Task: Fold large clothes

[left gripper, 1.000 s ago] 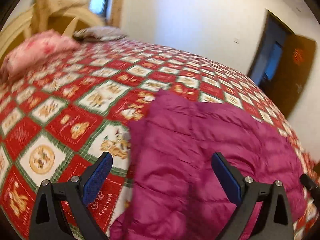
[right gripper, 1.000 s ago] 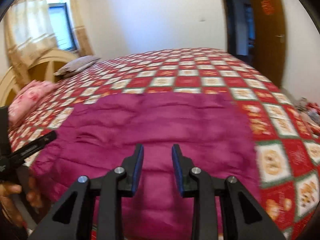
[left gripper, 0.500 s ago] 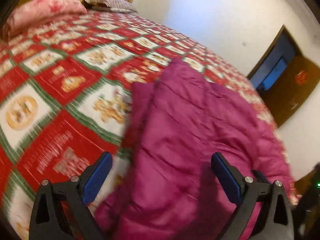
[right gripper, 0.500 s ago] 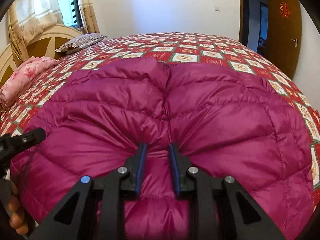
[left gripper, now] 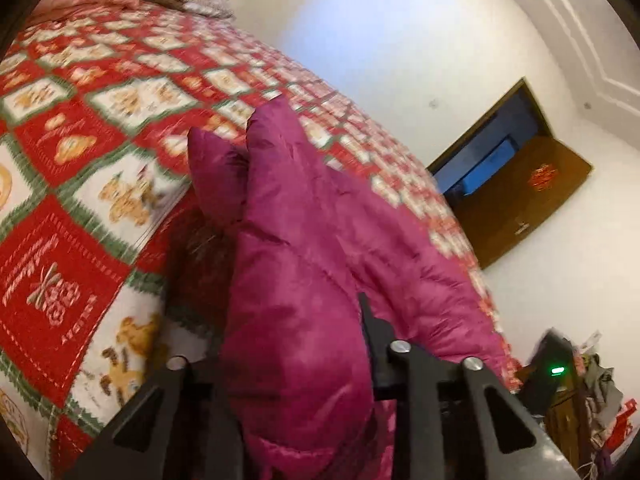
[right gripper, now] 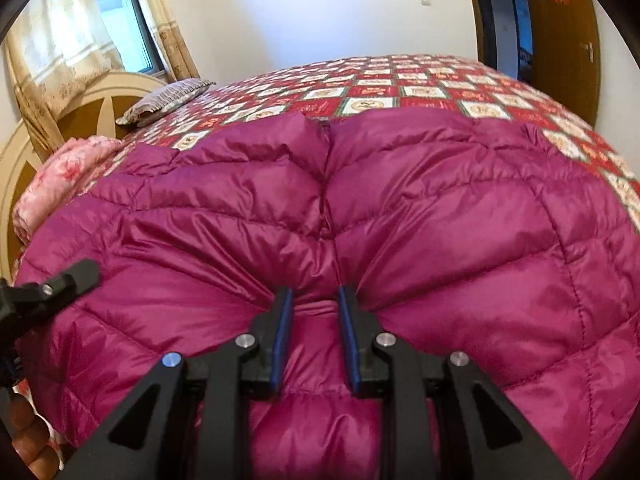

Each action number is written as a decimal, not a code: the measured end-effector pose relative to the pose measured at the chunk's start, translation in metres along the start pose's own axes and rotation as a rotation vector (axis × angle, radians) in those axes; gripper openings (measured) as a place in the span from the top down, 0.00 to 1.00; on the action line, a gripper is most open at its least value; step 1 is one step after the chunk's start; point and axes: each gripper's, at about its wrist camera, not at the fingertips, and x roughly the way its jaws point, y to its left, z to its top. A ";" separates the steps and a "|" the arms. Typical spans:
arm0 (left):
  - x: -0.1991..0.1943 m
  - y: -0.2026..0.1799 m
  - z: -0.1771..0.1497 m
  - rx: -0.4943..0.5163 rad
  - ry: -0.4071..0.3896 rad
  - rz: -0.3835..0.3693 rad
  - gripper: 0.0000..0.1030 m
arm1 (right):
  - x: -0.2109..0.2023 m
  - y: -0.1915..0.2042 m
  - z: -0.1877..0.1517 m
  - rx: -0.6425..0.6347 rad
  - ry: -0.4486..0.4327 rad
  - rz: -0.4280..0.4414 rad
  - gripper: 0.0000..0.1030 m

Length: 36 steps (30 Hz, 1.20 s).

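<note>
A magenta quilted down jacket (right gripper: pixel 440 208) lies spread on the bed, also in the left wrist view (left gripper: pixel 320 240). My right gripper (right gripper: pixel 314 308) is shut on a bunched fold of the jacket at its near edge. My left gripper (left gripper: pixel 294 344) is shut on the jacket's left edge, and the thick padding fills the space between its jaws and lifts up in a ridge. The left gripper's finger (right gripper: pixel 60 284) also shows at the left of the right wrist view.
The bed has a red, white and green patterned bedspread (left gripper: pixel 80 160). A pink pillow (right gripper: pixel 60 176) and a grey pillow (right gripper: pixel 168 96) lie by the wooden headboard (right gripper: pixel 80 108). A brown door (right gripper: pixel 560 28) stands open at the right. Clutter (left gripper: pixel 600 392) lies beside the bed.
My left gripper went from wide open to shut on the jacket's edge and lifted it. My right gripper moved in, closed on the jacket's near fold and still holds it.
</note>
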 end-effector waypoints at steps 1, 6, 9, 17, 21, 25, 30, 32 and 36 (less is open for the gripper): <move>-0.004 -0.009 0.003 0.021 -0.012 -0.017 0.77 | 0.000 -0.003 0.000 0.015 0.003 0.011 0.75; -0.016 -0.064 0.011 0.175 -0.044 -0.071 0.81 | -0.002 -0.009 0.000 0.108 0.020 0.062 0.75; -0.017 -0.093 0.004 0.280 -0.054 -0.087 0.82 | -0.001 -0.015 0.001 0.173 0.039 0.107 0.75; -0.034 -0.134 -0.004 0.434 -0.043 -0.144 0.84 | -0.003 -0.005 -0.008 0.429 0.114 0.342 0.76; -0.035 -0.137 -0.005 0.516 -0.032 -0.110 0.84 | 0.006 0.017 -0.015 0.463 0.177 0.502 0.82; -0.030 -0.145 -0.013 0.572 -0.025 -0.096 0.84 | -0.015 0.007 -0.011 0.431 0.122 0.474 0.82; -0.010 -0.159 -0.031 0.614 0.011 -0.062 0.84 | -0.066 -0.034 -0.008 0.394 -0.010 0.338 0.82; 0.002 -0.166 -0.043 0.654 0.032 -0.034 0.84 | -0.085 -0.058 -0.010 0.412 -0.056 0.256 0.82; 0.025 -0.177 -0.065 0.732 0.088 0.039 0.84 | -0.107 -0.093 -0.016 0.456 -0.098 0.168 0.82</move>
